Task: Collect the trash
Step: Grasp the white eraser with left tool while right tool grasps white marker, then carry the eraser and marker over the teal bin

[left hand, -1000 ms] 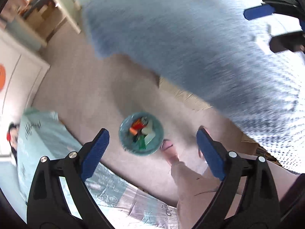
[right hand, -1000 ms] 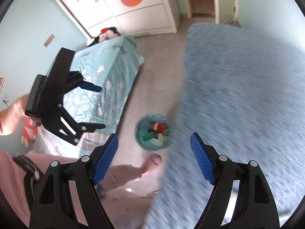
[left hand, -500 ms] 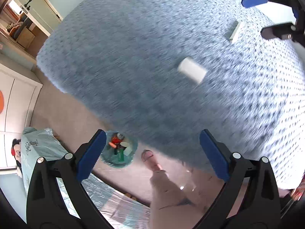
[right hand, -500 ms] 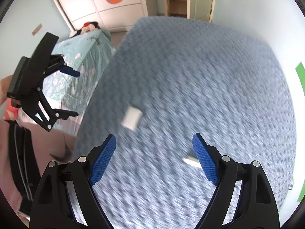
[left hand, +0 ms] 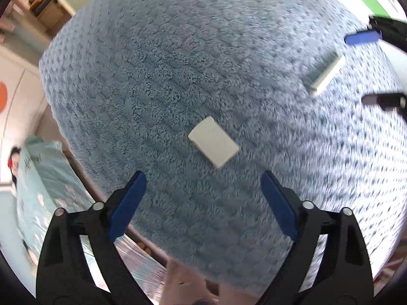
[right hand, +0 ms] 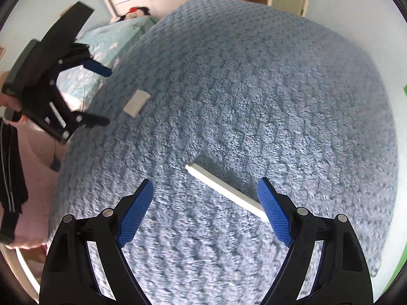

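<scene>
My left gripper [left hand: 203, 200] hangs over the blue blanket [left hand: 152, 81], jaws wide, closing slightly, nothing between them. The small white card [left hand: 213, 145] lies just ahead at twelve o'clock, its long axis running ten to four; left is nearer.

Small white box [left hand: 213, 145] and long white box [right hand: 225, 192] lie on blue blanket [left hand: 157, 76].

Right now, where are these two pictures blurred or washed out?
Left wrist view: the blue blanket smears and bleaches toward the right edge, and the long white piece is streaked. Right wrist view: blur along the bottom, sharp further up.
</scene>
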